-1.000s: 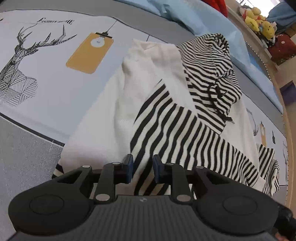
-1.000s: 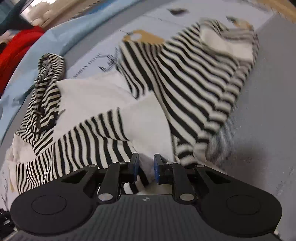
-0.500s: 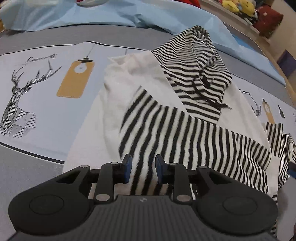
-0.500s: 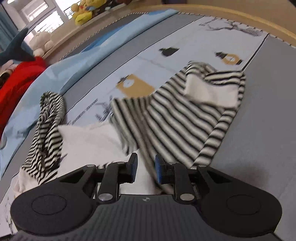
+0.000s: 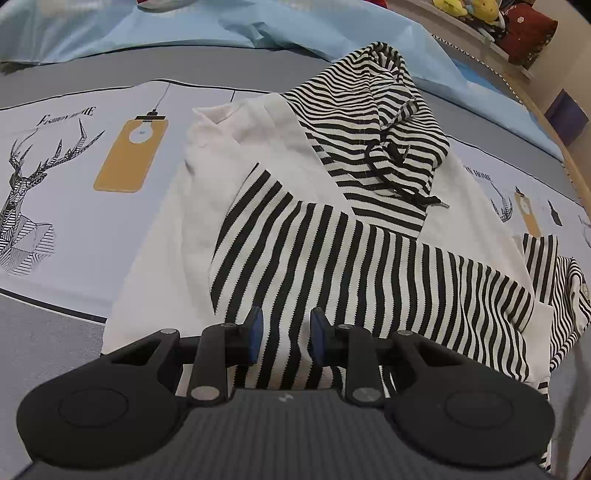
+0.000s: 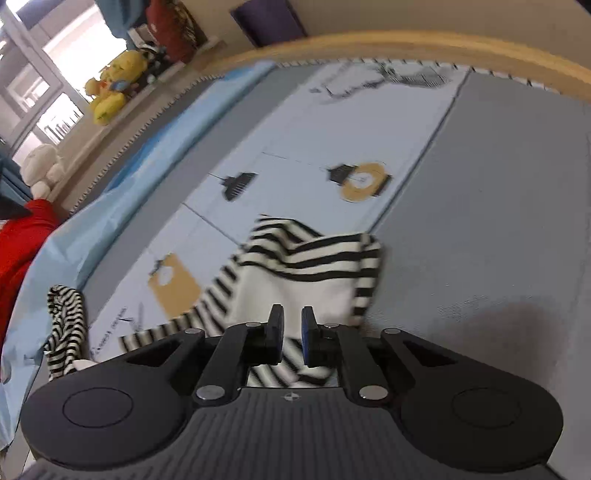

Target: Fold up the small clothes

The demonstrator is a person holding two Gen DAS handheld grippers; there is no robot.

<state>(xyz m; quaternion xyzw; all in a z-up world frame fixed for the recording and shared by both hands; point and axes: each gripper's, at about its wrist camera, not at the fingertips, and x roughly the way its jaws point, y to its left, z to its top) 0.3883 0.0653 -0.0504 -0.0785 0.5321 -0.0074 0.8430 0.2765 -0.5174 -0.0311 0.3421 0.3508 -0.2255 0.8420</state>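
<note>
A small white hoodie (image 5: 207, 206) with black-and-white striped hood (image 5: 373, 122) and sleeves lies on a printed play mat (image 5: 66, 192). One striped sleeve (image 5: 332, 266) is folded across its body. My left gripper (image 5: 284, 332) hovers open and empty over the hem end of that sleeve. In the right wrist view the other striped sleeve (image 6: 310, 266) lies bunched, white cuff up. My right gripper (image 6: 291, 332) is just above it, its jaws a narrow gap apart with nothing between them. The hood also shows at that view's left edge (image 6: 64, 328).
A light blue sheet (image 5: 184, 26) lies along the mat's far side, with a red cloth (image 6: 18, 251) on it. Stuffed toys (image 6: 114, 85) sit on a ledge beyond. A wooden rim (image 6: 406, 44) bounds the mat. Grey mat panels (image 6: 498, 221) lie right of the sleeve.
My right gripper swung away from the hoodie body toward the outstretched sleeve. My left gripper drew back slightly and its jaws widened a little.
</note>
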